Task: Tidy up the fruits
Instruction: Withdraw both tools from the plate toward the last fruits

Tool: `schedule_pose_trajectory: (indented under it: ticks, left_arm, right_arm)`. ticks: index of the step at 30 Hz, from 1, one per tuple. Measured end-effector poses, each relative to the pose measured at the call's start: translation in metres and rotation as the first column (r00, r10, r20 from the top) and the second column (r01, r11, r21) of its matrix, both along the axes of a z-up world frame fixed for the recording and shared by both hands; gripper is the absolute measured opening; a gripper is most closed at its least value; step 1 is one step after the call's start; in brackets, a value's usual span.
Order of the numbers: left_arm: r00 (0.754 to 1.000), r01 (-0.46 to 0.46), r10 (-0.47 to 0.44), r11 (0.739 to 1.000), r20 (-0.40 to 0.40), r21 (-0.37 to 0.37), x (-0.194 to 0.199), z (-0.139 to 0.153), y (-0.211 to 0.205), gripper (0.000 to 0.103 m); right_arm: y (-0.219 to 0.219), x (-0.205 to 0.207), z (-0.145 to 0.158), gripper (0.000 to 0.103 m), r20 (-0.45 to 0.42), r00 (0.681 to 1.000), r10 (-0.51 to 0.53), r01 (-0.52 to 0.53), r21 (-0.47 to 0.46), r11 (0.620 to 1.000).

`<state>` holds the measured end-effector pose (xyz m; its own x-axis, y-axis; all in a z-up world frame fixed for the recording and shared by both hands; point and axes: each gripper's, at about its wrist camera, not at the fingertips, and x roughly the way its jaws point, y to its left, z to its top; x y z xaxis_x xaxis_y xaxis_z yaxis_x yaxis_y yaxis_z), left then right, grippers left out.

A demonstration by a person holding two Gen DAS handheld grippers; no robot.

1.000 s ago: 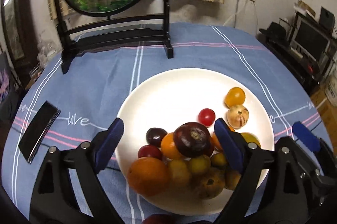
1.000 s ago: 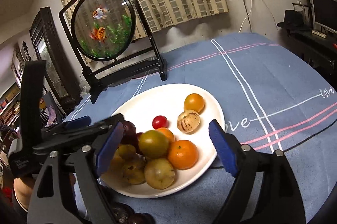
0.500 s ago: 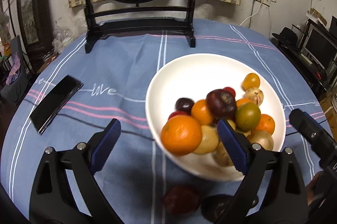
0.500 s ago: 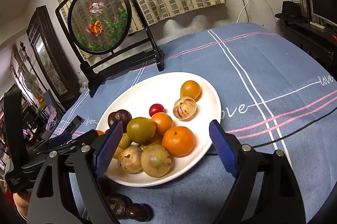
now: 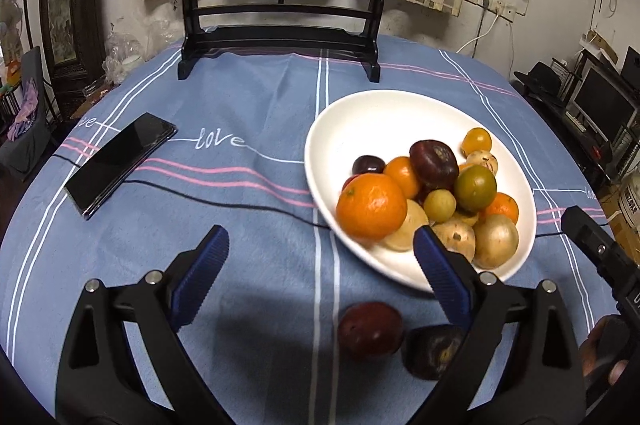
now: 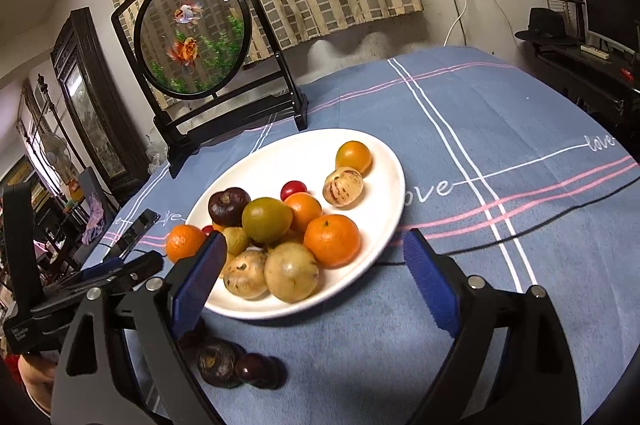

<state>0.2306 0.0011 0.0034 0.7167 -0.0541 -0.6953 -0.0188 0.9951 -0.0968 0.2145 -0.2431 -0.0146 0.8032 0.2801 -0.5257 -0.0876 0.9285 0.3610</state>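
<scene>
Fruits heaped on the near side of the white plate (image 6: 384, 161) on the desk (image 6: 500, 129): large orange (image 5: 371, 205), dark mangosteen (image 5: 434, 164). Two, perhaps three, dark fruits (image 5: 370, 329) left loose on the cloth, in shadow. Left gripper (image 5: 320, 271) jaws spread, empty; right gripper (image 6: 311, 275) jaws opening, empty. Sorting apparently unfinished.

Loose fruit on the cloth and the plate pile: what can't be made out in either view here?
- Left wrist view: the dark fruit beside the dark red fruit is partly covered by the left gripper, and shadowed.
- Right wrist view: the right gripper hides a third loose fruit, if any.
- Both views: the white plate pile buries its lower fruit.
</scene>
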Motion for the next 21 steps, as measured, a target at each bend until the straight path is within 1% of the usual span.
schedule_pose_trajectory:
  ticks: [5,9,11,14,16,18,21]
  left_arm:
    - [1.0,0.023,-0.023,1.0,-0.013,-0.006,-0.012,-0.005,0.004,0.095]
    - [0.999,0.039,-0.038,0.998,-0.021,0.039,-0.022,-0.013,0.004,0.095]
    - [0.999,0.043,-0.042,0.998,-0.022,0.044,-0.025,-0.015,0.006,0.095]
    - [0.998,0.051,-0.05,0.998,-0.029,0.03,-0.03,-0.016,0.011,0.095]
    - [0.997,0.068,-0.067,0.998,-0.048,0.02,-0.033,-0.018,0.012,0.095]
    - [0.993,0.09,-0.089,0.996,-0.071,0.011,-0.035,-0.021,0.01,0.095]
    - [0.99,0.115,-0.113,0.993,-0.087,0.026,-0.039,-0.023,0.007,0.095]
  right_arm:
    - [0.0,-0.015,-0.003,0.09,0.007,1.0,-0.004,0.004,-0.016,1.0]
    - [-0.003,-0.028,-0.01,0.09,0.006,1.0,-0.004,0.004,-0.022,1.0]
    - [-0.004,-0.035,-0.013,0.09,0.005,1.0,0.007,-0.007,-0.009,1.0]
    - [-0.005,-0.04,-0.016,0.09,-0.013,0.999,0.035,-0.034,0.016,0.999]
    - [-0.006,-0.043,-0.016,0.09,-0.003,0.999,0.043,-0.043,0.041,0.998]
    - [-0.008,-0.042,-0.016,0.092,-0.009,0.999,0.032,-0.031,0.046,0.998]
    - [-0.006,-0.042,-0.016,0.092,-0.013,0.999,0.036,-0.035,0.051,0.998]
